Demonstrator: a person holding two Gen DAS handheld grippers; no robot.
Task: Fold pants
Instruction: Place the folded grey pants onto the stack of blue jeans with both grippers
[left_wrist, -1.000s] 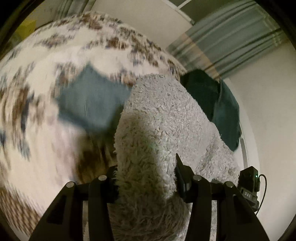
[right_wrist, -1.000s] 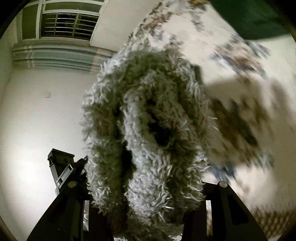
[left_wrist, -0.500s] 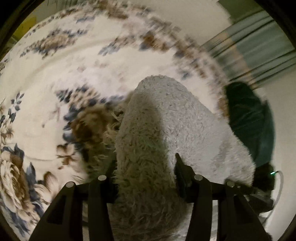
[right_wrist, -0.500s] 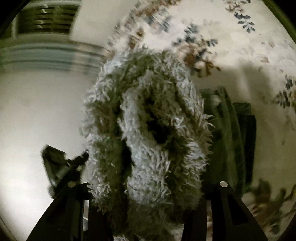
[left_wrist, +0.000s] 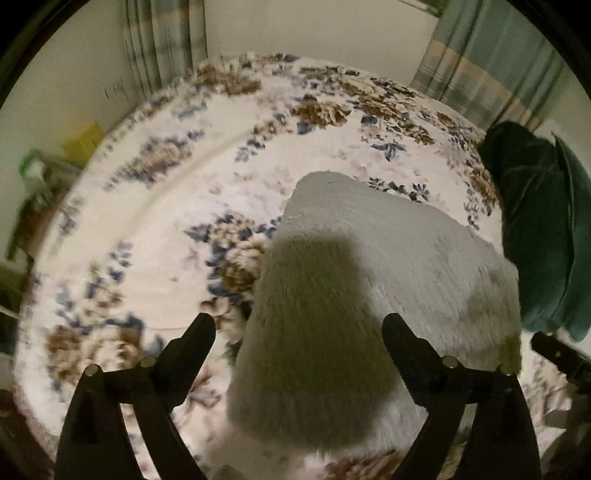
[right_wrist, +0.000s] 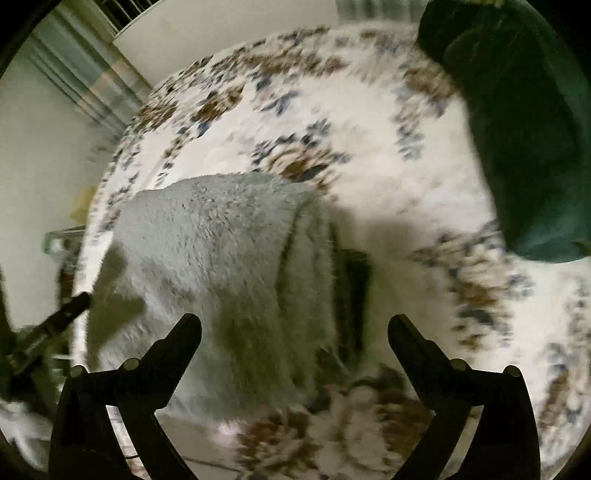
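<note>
**Fluffy pants set down, both grippers let go**

On the floral bedspread (left_wrist: 155, 236) the grey fluffy pants (left_wrist: 369, 266) lie as a folded stack, edges layered on the right-hand side, a dark green garment (left_wrist: 535, 236) just beyond. The fold looks essentially done; only tidying may remain. A second ago both grippers were clamped on the pile in mid-air. Now the left gripper (left_wrist: 299, 325) and right gripper (right_wrist: 295, 321) gape wide, holding nothing.

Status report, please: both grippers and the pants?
Left gripper open, right gripper open. Fluffy grey pants folded on floral blanket. Green garment alongside.
</note>
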